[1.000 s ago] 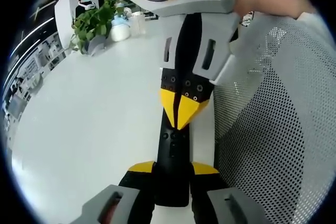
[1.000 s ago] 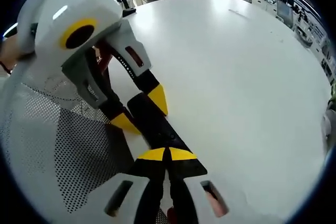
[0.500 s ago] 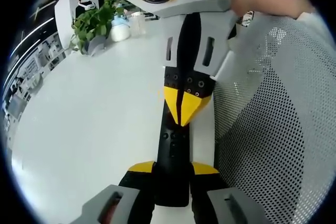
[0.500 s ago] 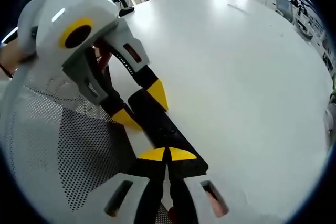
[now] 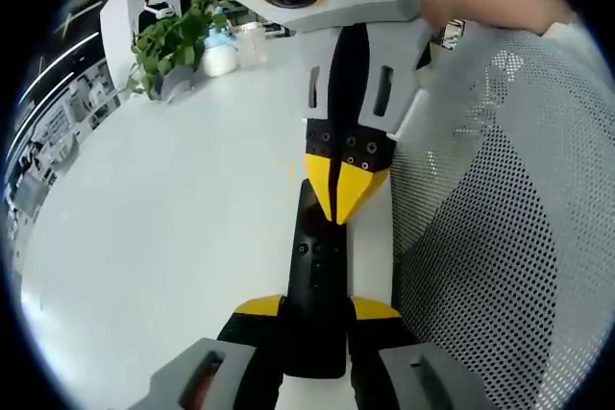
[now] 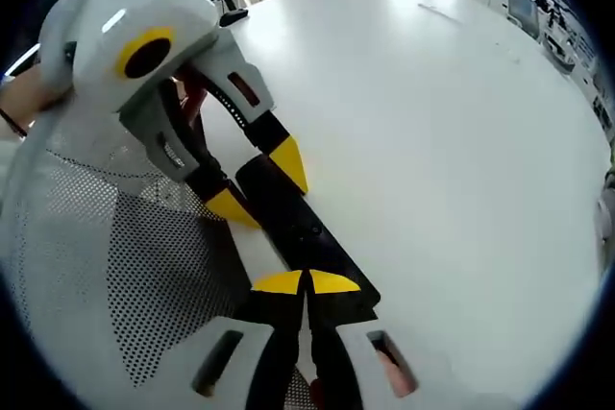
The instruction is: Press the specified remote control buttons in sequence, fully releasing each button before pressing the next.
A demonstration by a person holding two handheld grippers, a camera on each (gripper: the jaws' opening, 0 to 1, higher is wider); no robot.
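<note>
Bracing remote control (image 5: 314, 285) flat on white table (image 5: 144, 218): left gripper (image 5: 315, 309) clamps its end | right gripper (image 5: 338, 201), tips together, empty, pressing buttons.

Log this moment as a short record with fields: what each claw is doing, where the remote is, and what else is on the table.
left claw: shut on the remote, gripping its near end
right claw: shut, yellow tips together over the remote's far half; contact with a button cannot be told
remote: black, slim, lying lengthwise near the table edge
table: white, round
mesh chair: white, perforated, beside the remote
potted plant: at the table's far edge
</note>
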